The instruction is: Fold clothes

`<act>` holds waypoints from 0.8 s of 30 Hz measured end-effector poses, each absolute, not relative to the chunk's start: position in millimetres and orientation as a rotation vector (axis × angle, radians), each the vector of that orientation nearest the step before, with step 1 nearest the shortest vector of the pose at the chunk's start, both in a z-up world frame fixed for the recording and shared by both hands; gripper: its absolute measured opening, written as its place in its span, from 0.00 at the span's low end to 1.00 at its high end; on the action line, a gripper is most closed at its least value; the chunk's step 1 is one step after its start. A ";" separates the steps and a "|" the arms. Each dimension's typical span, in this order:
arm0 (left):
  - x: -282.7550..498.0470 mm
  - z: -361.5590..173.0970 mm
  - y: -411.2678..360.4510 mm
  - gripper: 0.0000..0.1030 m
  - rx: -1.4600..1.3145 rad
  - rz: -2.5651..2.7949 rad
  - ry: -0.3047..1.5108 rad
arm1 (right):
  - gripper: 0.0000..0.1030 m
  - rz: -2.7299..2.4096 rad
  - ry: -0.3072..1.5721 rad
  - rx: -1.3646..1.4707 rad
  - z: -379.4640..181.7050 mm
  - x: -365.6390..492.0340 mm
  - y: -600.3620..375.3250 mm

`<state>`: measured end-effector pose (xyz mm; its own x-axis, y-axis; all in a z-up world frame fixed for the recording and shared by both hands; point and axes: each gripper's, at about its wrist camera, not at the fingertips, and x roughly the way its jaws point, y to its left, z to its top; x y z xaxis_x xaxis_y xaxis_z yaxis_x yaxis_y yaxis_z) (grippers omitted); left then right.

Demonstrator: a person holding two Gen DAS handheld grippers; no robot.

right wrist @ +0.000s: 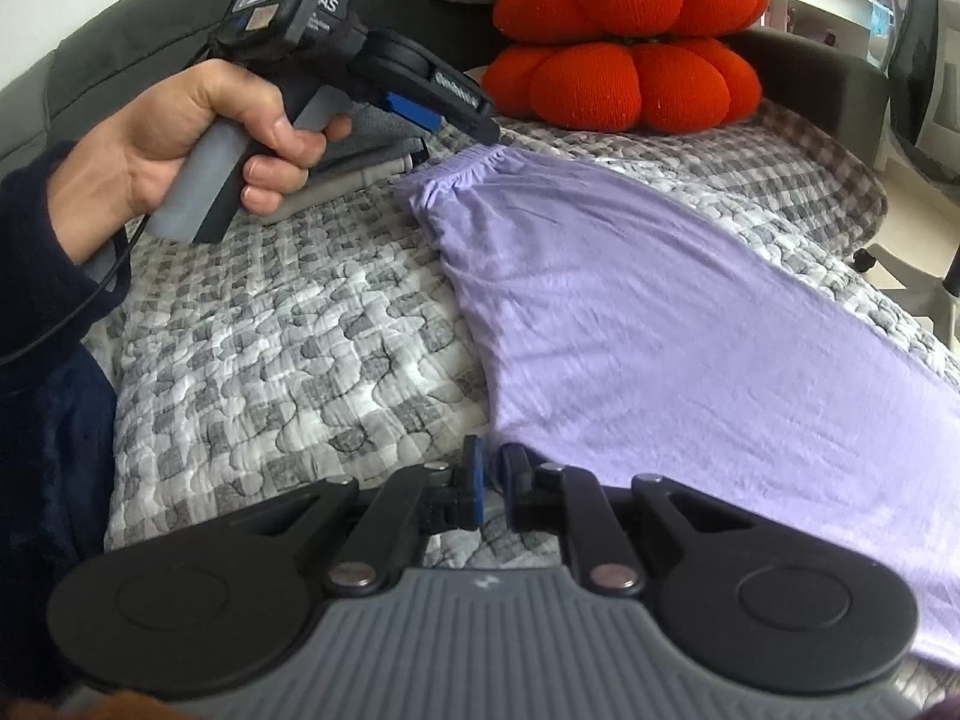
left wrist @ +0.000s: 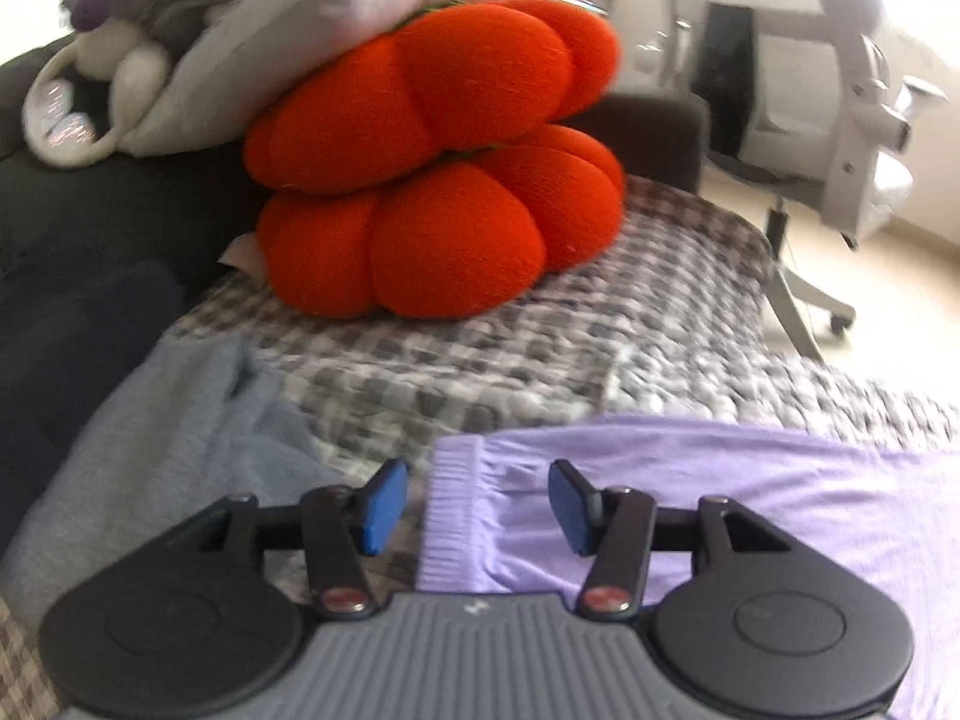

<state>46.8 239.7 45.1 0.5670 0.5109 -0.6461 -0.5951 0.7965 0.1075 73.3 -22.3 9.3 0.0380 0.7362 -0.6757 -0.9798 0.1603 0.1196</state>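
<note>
Left gripper point(left wrist: 474, 507): you are holding its two blue pads point(left wrist: 384, 507) wide apart, gripping nothing; the ribbed waistband point(left wrist: 447, 516) of the lilac garment point(left wrist: 750, 510) is lying in the gap, touching neither pad.
Right gripper point(right wrist: 491, 489): you are keeping it nearly closed, a thin gap showing between the fingers; it is sitting at the garment's near edge, and I cannot tell whether cloth is pinched.
Hands: one is showing, your left hand point(right wrist: 180, 144), wrapping the left gripper's handle at 10 o'clock in the right wrist view.
Garments: two counted. The lilac one is lying flat, lightly creased, running from waistband at 12 o'clock toward 4 o'clock in the right wrist view. A folded grey-blue one point(left wrist: 174, 438) is resting at 9 o'clock in the left wrist view.
Quilt point(right wrist: 270, 348): one, grey-and-white checked, lying under both garments.
Cushions: two red pumpkin-shaped cushions point(left wrist: 444, 180), stacked at 12 o'clock, with one pale pillow point(left wrist: 288, 48) leaning on them.
Chair: one white office chair point(left wrist: 864, 120) standing at 2 o'clock.
</note>
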 end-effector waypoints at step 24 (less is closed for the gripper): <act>35.2 54.7 111.3 0.51 0.032 0.029 0.692 | 0.49 1.180 0.718 -0.307 9.4 126.2 -61.3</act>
